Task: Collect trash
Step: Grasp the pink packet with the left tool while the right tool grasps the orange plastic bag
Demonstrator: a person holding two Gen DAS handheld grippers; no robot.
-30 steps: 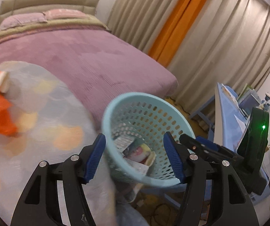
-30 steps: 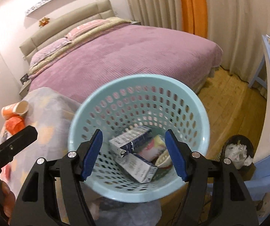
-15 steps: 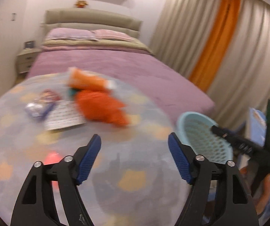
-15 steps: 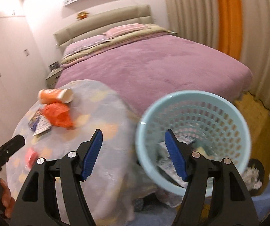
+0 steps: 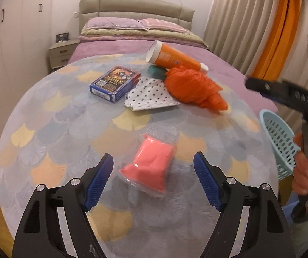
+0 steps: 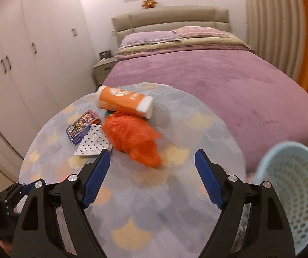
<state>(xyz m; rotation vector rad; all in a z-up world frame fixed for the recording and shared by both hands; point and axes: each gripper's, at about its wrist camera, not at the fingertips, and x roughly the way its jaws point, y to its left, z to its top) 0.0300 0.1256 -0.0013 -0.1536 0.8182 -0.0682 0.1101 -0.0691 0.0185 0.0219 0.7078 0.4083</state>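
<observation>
A round table (image 5: 46,129) with a scale-pattern cloth holds trash. A pink wrapped packet (image 5: 149,167) lies between the fingers of my open left gripper (image 5: 154,180), untouched. Farther back lie a blue card box (image 5: 115,81), a dotted white paper (image 5: 149,95), a crumpled orange bag (image 5: 194,88) and an orange cup (image 5: 171,59) on its side. My open, empty right gripper (image 6: 152,180) hovers over the table (image 6: 154,215), the orange bag (image 6: 132,139) just beyond it. A light blue perforated basket (image 6: 293,195) stands at the table's right edge, also in the left wrist view (image 5: 280,142).
A bed with a purple cover (image 6: 218,75) stands behind the table. White wardrobes (image 6: 24,53) line the left wall, with a nightstand (image 5: 61,53) by the bed. Beige and orange curtains (image 5: 272,32) hang on the right.
Both grippers have swung left from above the basket to over the table. The pink packet now lies between the left gripper's fingers. Both stay open.
</observation>
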